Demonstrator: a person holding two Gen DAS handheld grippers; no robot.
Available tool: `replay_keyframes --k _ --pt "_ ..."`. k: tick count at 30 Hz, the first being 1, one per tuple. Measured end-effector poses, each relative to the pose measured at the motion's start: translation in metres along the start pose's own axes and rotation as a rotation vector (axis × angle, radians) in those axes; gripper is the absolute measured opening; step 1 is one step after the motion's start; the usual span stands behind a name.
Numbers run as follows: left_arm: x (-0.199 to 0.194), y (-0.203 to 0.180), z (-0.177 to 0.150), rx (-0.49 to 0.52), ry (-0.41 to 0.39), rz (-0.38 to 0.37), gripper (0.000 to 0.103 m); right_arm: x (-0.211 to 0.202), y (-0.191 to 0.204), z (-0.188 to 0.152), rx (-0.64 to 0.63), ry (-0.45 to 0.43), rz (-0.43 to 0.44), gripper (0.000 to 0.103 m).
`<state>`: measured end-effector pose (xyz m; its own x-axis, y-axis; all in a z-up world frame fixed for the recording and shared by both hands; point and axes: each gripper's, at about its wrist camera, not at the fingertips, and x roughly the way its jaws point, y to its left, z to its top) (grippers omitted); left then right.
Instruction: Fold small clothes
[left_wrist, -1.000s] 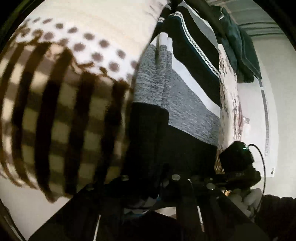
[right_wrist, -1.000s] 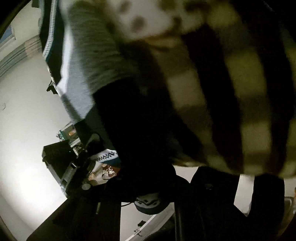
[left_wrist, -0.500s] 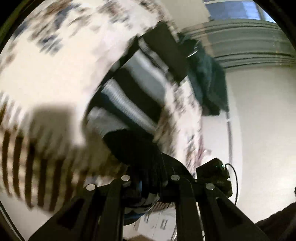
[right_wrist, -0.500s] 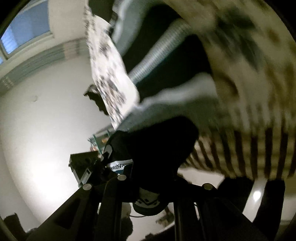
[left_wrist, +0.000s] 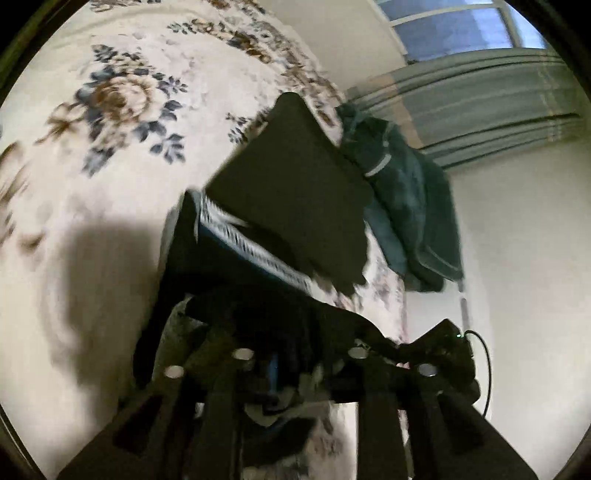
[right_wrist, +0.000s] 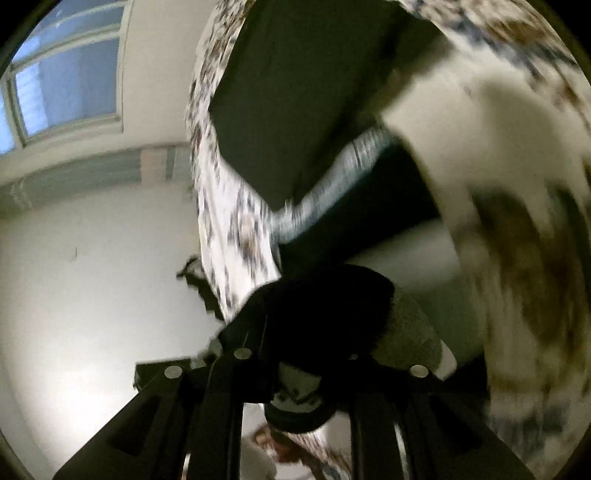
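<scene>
Both grippers, left (left_wrist: 295, 365) and right (right_wrist: 295, 362), were clamped on one end of the sweater (left_wrist: 280, 221), apparently to carry it over in a fold; its far part lay near the bed's (left_wrist: 122, 155) edge.

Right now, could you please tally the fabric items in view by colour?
Dark striped garment, held by the left gripper and the right gripper: 1
Teal garment at the bed's edge: 1
Floral cream bedspread: 1
Total: 3
</scene>
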<state>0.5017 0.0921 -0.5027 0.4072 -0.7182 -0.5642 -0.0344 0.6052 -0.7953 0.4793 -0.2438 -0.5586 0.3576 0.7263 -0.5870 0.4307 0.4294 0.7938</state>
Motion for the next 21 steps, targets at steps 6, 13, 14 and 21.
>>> replay_keyframes --k 6,13,14,21 --pt "0.015 0.023 0.036 -0.092 -0.022 -0.018 0.064 -0.009 0.010 0.038 -0.012 -0.057 -0.053 0.068" --pt "-0.048 0.037 -0.014 -0.051 -0.075 0.028 0.064 -0.044 -0.025 -0.007 -0.123 0.029 -0.233 0.077" --pt "-0.060 0.041 -0.033 -0.047 -0.077 0.049 0.065 -0.044 -0.033 -0.011 -0.134 0.053 -0.249 0.077" --pt "-0.048 0.073 -0.140 -0.156 -0.024 0.055 0.065 0.007 -0.073 0.029 -0.229 0.228 -0.220 0.078"
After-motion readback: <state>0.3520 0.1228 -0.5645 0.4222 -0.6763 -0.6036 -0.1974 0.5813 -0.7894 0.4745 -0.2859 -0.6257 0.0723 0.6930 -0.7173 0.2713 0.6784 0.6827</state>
